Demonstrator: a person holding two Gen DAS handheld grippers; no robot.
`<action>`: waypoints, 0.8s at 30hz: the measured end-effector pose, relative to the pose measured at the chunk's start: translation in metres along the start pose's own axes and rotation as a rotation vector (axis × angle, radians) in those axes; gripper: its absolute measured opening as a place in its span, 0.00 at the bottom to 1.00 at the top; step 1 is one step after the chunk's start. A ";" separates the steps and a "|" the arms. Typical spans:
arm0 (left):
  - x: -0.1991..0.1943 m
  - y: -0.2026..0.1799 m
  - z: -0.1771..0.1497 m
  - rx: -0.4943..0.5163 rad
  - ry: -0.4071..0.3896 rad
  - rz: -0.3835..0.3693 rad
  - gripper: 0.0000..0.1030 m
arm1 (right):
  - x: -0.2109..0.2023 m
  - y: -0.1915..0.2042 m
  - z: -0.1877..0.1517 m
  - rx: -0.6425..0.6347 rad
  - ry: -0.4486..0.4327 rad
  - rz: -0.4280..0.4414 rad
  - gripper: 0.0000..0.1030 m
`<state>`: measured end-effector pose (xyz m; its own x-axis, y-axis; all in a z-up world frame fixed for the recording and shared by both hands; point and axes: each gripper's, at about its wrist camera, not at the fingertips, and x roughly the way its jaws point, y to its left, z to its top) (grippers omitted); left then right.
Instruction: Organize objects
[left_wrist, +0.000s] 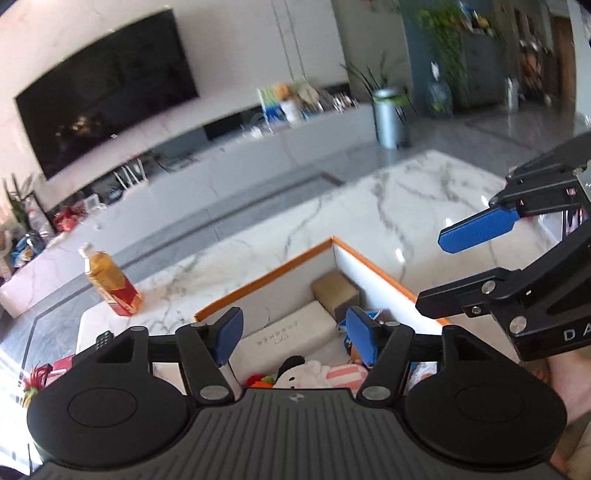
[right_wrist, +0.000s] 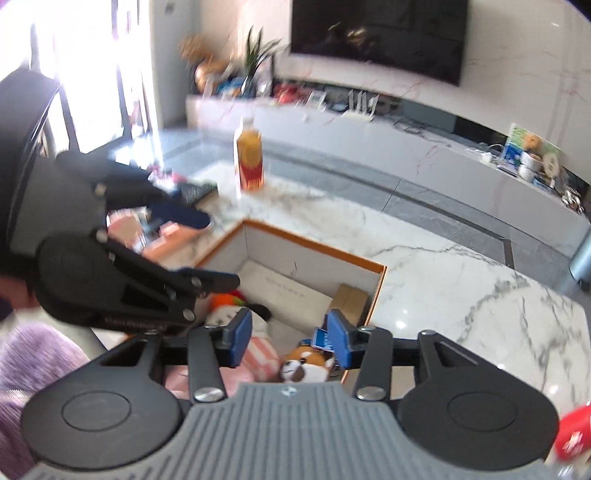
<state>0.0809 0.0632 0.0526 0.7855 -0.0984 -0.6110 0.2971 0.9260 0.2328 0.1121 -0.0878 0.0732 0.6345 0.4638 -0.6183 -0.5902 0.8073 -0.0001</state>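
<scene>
Above the box (left_wrist: 373, 266): both your grippers empty, jaws apart
Left gripper (left_wrist: 295, 338), right gripper (right_wrist: 291, 341) released; plush toys (left_wrist: 314, 373) already inside; bottle (left_wrist: 110, 280) still out on the table (left_wrist: 406, 192).

A home living room: a big dark TV (left_wrist: 107, 88) hangs on a marble wall above a long low cabinet (right_wrist: 369, 136) crowded with photos, routers and knick-knacks. Potted plants (left_wrist: 439, 40) stand by a glossy tiled floor (left_wrist: 517, 129). In front, a marble surface (right_wrist: 443, 266) carries a bottle (right_wrist: 248, 158) and a box (right_wrist: 314, 254) of soft toys.
</scene>
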 end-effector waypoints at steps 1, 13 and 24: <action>-0.009 -0.003 -0.005 -0.012 -0.023 0.015 0.74 | -0.008 0.003 -0.003 0.013 -0.025 -0.003 0.53; -0.083 -0.037 -0.036 -0.285 -0.202 0.271 0.95 | -0.065 0.023 -0.049 0.189 -0.193 0.015 0.79; -0.016 -0.050 -0.056 -0.404 -0.050 0.295 0.95 | -0.045 0.006 -0.095 0.172 -0.085 -0.083 0.85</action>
<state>0.0227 0.0385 0.0085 0.8323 0.1807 -0.5241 -0.1678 0.9832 0.0724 0.0326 -0.1384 0.0265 0.7216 0.4160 -0.5534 -0.4447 0.8911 0.0900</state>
